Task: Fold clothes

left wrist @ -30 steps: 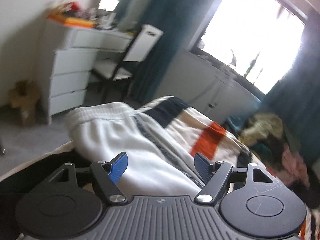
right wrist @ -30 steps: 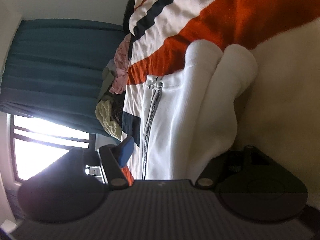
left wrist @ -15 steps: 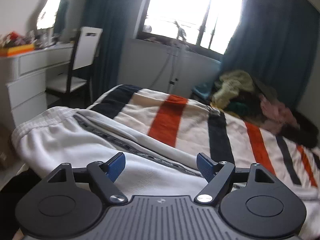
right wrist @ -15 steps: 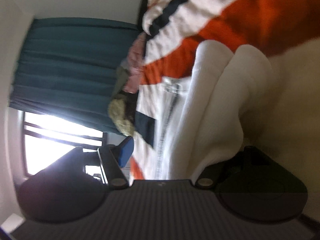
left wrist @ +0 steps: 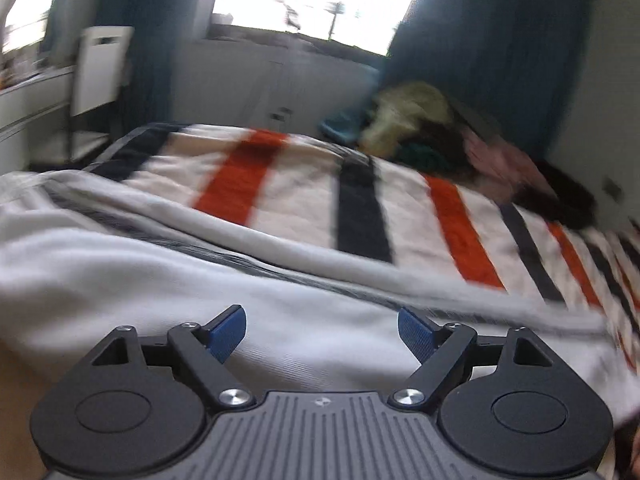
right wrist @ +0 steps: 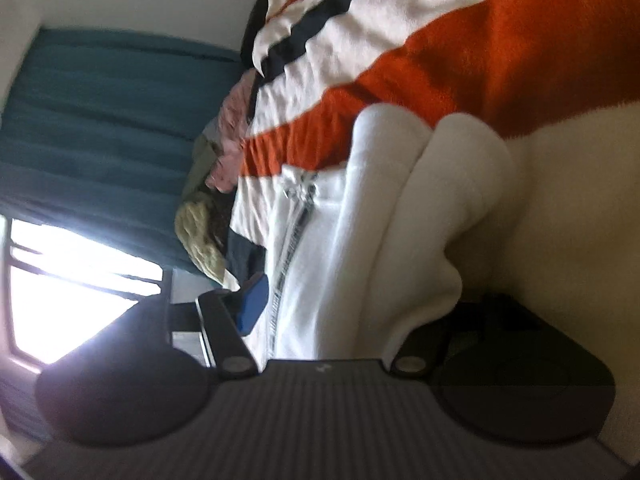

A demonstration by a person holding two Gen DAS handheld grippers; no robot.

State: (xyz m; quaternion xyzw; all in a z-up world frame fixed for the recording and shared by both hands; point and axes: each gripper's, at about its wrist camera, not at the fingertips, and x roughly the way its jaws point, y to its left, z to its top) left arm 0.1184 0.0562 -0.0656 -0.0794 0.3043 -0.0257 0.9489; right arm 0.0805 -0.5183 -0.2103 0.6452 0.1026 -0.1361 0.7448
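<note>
A white zip-up garment [left wrist: 160, 280] with a dark zipper strip lies spread over the striped blanket [left wrist: 280, 184] on the bed. My left gripper [left wrist: 322, 332] hovers just above the white cloth, open, nothing between its blue pads [left wrist: 228, 332]. The right wrist view is rolled sideways. There the garment [right wrist: 360, 220] is bunched into thick rolls, its zipper [right wrist: 296, 216] showing. My right gripper [right wrist: 340, 308] stands open around that bunched cloth. One blue pad [right wrist: 252, 304] shows, while the cloth hides the other fingertip.
A heap of loose clothes [left wrist: 440, 128] sits at the bed's far right corner, also visible as a heap [right wrist: 208, 220] in the right wrist view. Teal curtains [left wrist: 480, 60] frame a bright window. A white chair [left wrist: 100, 68] and dresser [left wrist: 28, 96] stand at left.
The left gripper has swung right, from facing the dresser to facing the window and bed, staying open over the garment. The right gripper shifted only slightly, the bunched cloth still between its fingers.
</note>
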